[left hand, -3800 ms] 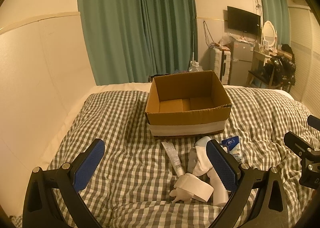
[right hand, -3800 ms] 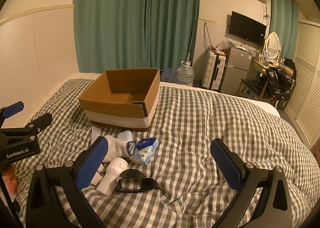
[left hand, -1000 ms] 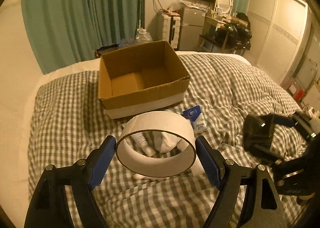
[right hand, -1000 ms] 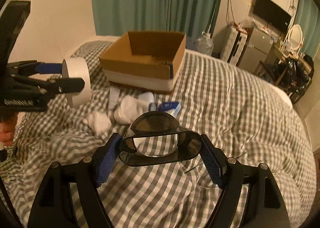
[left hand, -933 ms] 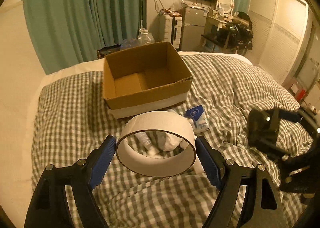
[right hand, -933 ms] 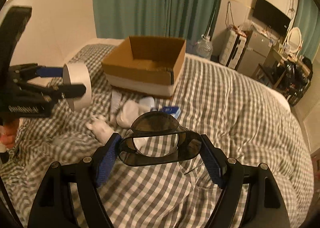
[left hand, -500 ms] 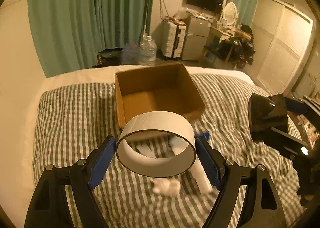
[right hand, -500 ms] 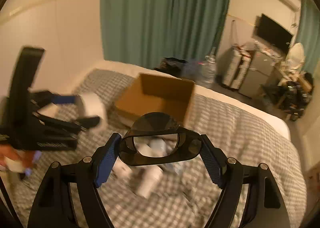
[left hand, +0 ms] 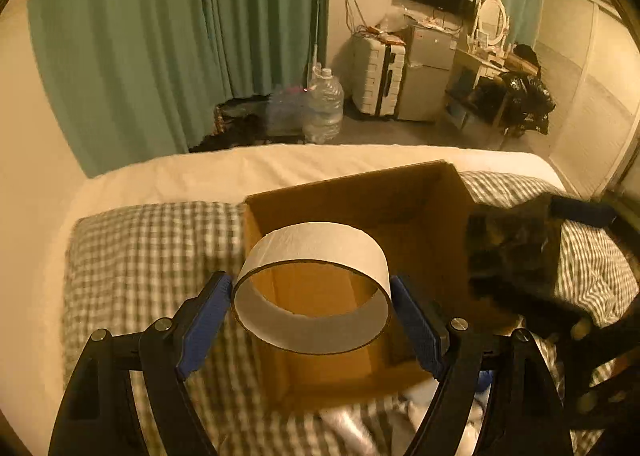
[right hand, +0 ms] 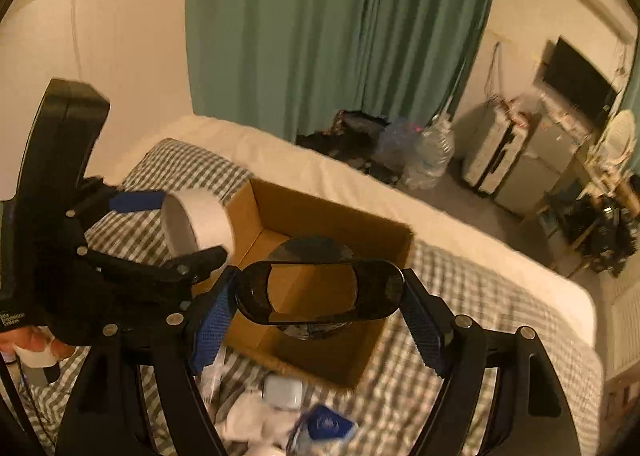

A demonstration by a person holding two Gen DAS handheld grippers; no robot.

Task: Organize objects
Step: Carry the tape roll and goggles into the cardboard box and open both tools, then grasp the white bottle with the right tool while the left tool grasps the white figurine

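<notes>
My left gripper [left hand: 312,296] is shut on a white tape roll [left hand: 312,244], pads pressed against its sides, the ring lying open side toward the camera. It hangs over the near left part of the open cardboard box [left hand: 360,192]. My right gripper [right hand: 320,296] is shut on a dark translucent oval cup [right hand: 380,288], held above the box [right hand: 312,212] interior. From the right wrist view, the left gripper [right hand: 176,228] with the tape roll [right hand: 208,220] hovers at the box's left rim. The dark cup [left hand: 516,248] appears blurred at the box's right side in the left wrist view.
The box stands on a checked blanket [left hand: 140,256] on a bed. White cloths, a small white case [right hand: 282,390] and a blue packet [right hand: 326,426] lie in front of it. Beyond the bed are a water bottle [left hand: 324,104], a suitcase [left hand: 378,82] and green curtains.
Both grippers have travelled forward from above the pile of items to over the box, each still holding its object. The box now fills the middle of both views.
</notes>
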